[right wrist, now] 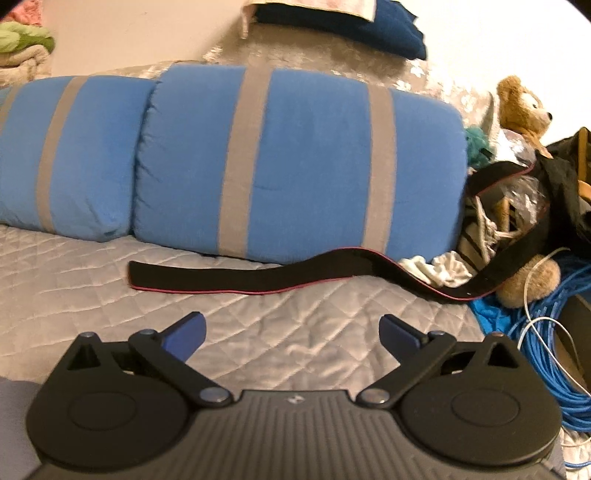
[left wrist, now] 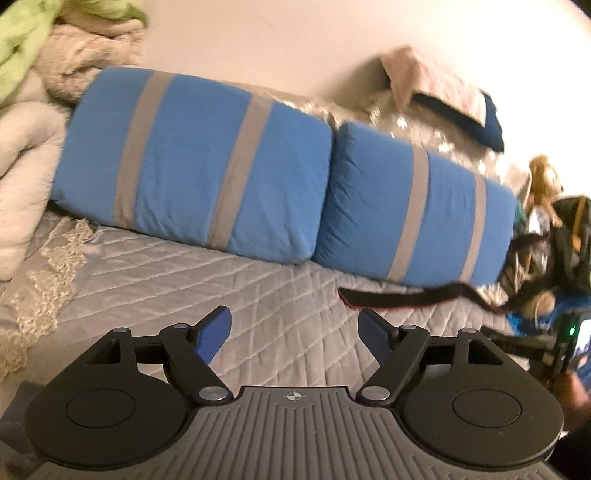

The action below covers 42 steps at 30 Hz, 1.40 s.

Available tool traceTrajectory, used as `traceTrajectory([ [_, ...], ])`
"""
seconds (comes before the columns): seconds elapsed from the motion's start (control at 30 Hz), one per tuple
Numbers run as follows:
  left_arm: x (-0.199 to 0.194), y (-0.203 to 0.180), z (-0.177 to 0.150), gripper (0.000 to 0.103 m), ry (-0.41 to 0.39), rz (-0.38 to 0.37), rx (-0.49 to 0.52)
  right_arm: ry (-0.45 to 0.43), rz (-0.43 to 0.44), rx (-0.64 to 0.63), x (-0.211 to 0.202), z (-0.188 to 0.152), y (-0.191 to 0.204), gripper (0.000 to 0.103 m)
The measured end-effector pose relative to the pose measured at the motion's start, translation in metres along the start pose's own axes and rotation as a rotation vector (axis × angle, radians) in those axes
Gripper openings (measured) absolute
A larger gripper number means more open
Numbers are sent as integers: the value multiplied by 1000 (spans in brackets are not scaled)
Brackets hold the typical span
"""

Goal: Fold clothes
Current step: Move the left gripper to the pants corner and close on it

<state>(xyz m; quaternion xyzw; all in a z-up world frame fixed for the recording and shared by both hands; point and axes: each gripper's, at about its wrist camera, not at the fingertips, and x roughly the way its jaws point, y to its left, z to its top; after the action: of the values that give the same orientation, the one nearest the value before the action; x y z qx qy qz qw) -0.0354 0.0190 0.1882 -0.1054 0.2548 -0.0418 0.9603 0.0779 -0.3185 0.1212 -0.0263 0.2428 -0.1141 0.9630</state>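
My left gripper (left wrist: 294, 320) hovers open over the grey quilted bedcover (left wrist: 184, 280), with nothing between its blue pads. My right gripper (right wrist: 291, 325) also stands open and wide above the same cover (right wrist: 92, 291), holding nothing. A heap of clothes lies at the far left in the left wrist view: a green piece (left wrist: 22, 33), a beige fluffy one (left wrist: 77, 66) and a white one (left wrist: 26, 155). A corner of grey-blue cloth (right wrist: 13, 410) shows under the right gripper's left side. A black strap with red edging (right wrist: 240, 277) (left wrist: 399, 296) lies ahead of both grippers.
Two blue pillows with grey stripes (left wrist: 192, 162) (right wrist: 295, 162) lean across the back of the bed. At the right are a teddy bear (right wrist: 521, 107), a black bag (right wrist: 569, 184), a coil of blue cable (right wrist: 546, 350) and white rags (right wrist: 439, 269). Folded pink and navy pieces (left wrist: 443, 88) lie behind.
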Motion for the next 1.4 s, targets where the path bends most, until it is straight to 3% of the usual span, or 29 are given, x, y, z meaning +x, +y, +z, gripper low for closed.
traceTrajectory([
  [0.23,-31,47,-12,80,-36,45,-98,-39,94,19,-30,5,26,103],
  [0.43,-46,95,-36,80,-24,130,-160,-103,155,4,-62,-2,42,103],
  [0.63,-55,131,-52,80,44,233,-264,-60,163,110,-72,-18,40,103],
  [0.73,-58,146,-59,80,55,193,-375,-17,192,183,-70,-28,40,103],
  [0.83,-53,155,-67,80,66,129,-435,0,200,129,-68,-33,51,103],
  [0.93,-48,158,-71,80,76,155,-451,-23,202,33,-72,-37,67,103],
  [1.13,-53,180,-79,80,-34,178,-471,-6,254,-9,-73,-42,77,103],
  [1.4,-27,239,-76,79,17,285,-533,-11,256,-49,-69,-44,85,103],
])
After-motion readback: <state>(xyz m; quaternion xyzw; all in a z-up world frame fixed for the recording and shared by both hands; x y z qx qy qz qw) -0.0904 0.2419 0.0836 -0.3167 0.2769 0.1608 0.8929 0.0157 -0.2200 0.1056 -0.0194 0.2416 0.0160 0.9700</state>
